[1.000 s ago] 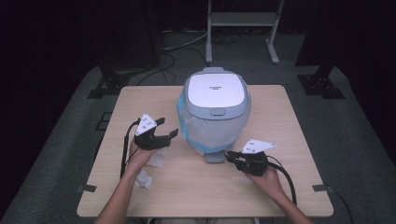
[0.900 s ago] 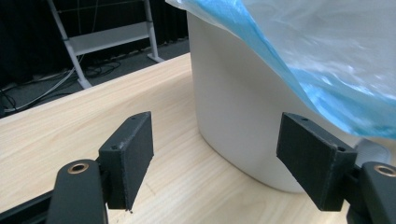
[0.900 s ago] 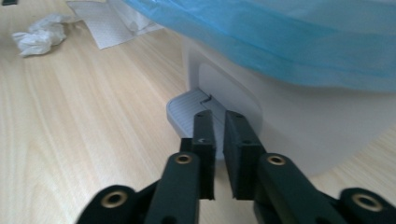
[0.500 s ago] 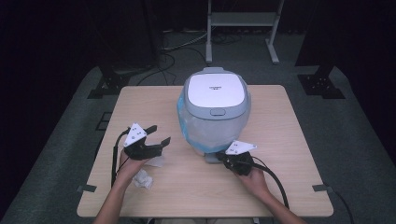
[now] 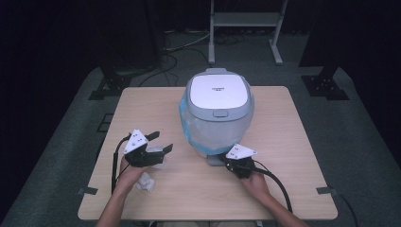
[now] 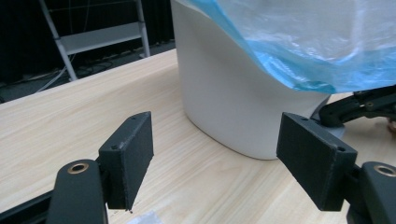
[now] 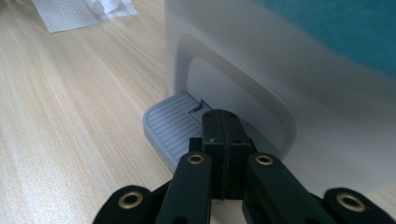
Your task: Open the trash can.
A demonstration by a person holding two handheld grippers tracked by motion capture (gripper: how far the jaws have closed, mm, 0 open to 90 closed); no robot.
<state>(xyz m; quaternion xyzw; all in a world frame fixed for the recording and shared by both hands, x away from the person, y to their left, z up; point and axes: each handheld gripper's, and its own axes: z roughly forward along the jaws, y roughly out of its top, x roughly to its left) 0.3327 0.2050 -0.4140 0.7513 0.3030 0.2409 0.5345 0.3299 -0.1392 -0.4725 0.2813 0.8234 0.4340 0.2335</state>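
A white pedal bin (image 5: 217, 101) with a closed lid stands mid-table, and a blue plastic bag (image 5: 203, 137) hangs out under the lid. Its grey foot pedal (image 7: 170, 128) sticks out at the base on the near side. My right gripper (image 7: 222, 126) is shut with nothing between its pads. Its tips lie over the pedal's inner end, close against the bin wall (image 7: 280, 70), and I cannot tell whether they touch it. My left gripper (image 6: 217, 154) is open and empty, a short way from the bin's lower left side (image 6: 224, 93). From above, the left gripper (image 5: 163, 142) is left of the bin and the right gripper (image 5: 227, 163) is at its base.
Crumpled white tissues (image 5: 146, 182) lie on the wooden table (image 5: 293, 189) under and behind my left hand; the tissues (image 7: 84, 11) also appear at the right gripper view's top left. Cables trail from both grippers toward the table's near edge. A metal stand (image 5: 246, 19) is on the dark floor beyond.
My right gripper has moved left and down to the pedal at the bin's base. My left gripper has drawn back from the bin toward the near left.
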